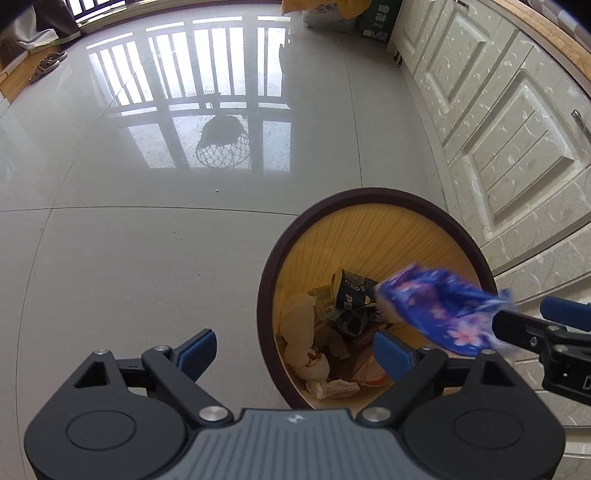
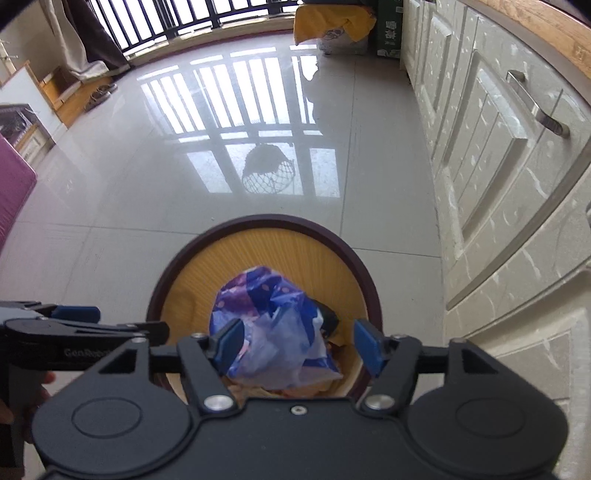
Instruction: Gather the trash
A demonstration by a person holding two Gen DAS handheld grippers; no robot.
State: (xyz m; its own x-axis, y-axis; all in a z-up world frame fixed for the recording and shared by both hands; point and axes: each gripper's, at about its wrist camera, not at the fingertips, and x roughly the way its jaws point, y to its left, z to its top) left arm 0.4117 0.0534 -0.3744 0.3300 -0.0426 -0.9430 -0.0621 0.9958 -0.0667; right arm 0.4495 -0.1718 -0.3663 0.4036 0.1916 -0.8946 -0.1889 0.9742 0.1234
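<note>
A round trash bin with a dark rim [image 1: 266,295] [image 2: 280,221] and a yellow inside stands on the tiled floor. It holds a crushed blue paper cup [image 1: 351,291] and crumpled tissues [image 1: 306,321]. A blue-and-purple plastic wrapper [image 1: 436,306] [image 2: 266,317] hangs blurred over the bin's mouth. My right gripper [image 2: 300,345] [image 1: 521,314] is open above the bin. The wrapper lies between its blue pads, against the left pad [image 2: 231,343] and clear of the right one. My left gripper [image 1: 293,352] is open and empty over the bin's left rim.
Pale cabinet doors [image 1: 517,147] [image 2: 498,166] with metal handles run along the right, close to the bin. A cardboard box [image 1: 376,18] and a yellow-covered bundle [image 2: 332,22] stand at the far wall. Slippers [image 1: 48,62] lie at the far left. Glossy tiles stretch left of the bin.
</note>
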